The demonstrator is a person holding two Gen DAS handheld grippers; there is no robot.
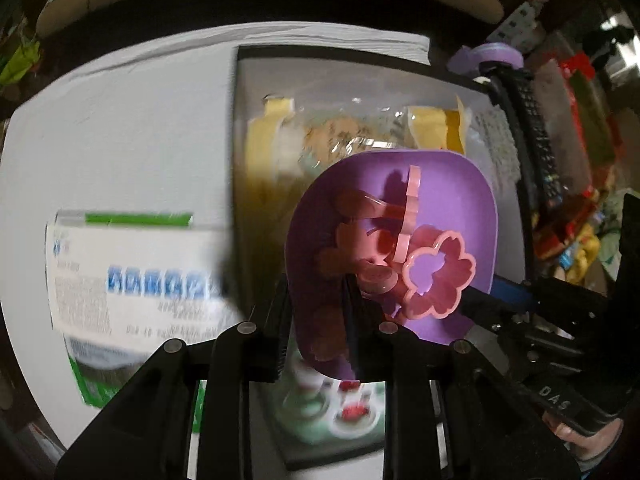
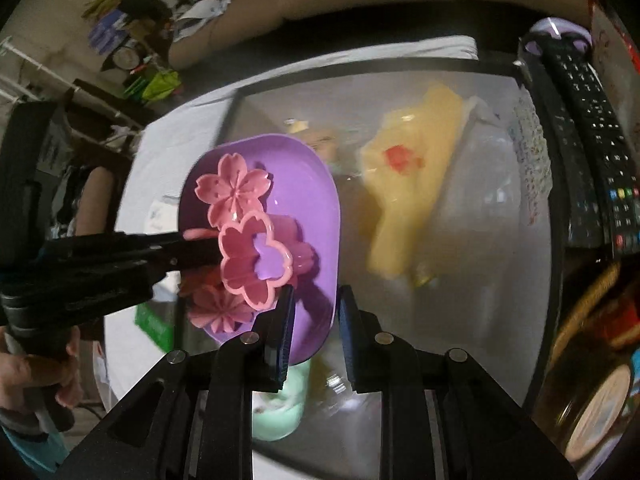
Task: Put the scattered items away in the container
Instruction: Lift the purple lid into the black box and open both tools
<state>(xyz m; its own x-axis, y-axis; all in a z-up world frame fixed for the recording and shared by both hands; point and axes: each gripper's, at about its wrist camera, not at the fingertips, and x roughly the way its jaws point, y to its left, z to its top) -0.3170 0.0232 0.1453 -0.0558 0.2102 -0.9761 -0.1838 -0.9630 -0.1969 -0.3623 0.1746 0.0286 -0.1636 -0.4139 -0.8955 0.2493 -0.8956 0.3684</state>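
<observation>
Both my grippers, left [image 1: 316,304] and right [image 2: 314,320], clamping fingers on purple plastic dish [image 2: 312,184] of pink flower-shaped cutters [image 2: 256,258], hovering over clear plastic bin [image 2: 500,240].

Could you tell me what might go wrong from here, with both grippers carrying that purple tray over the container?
1. The pink flower cutters lie loose in the purple tray, one standing on edge; a tilt could spill them.
2. The left gripper and right gripper each pinch only the tray's rim, so uneven movement might twist it free.
3. The clear container already holds yellow packets, so the tray may settle crooked.
</observation>
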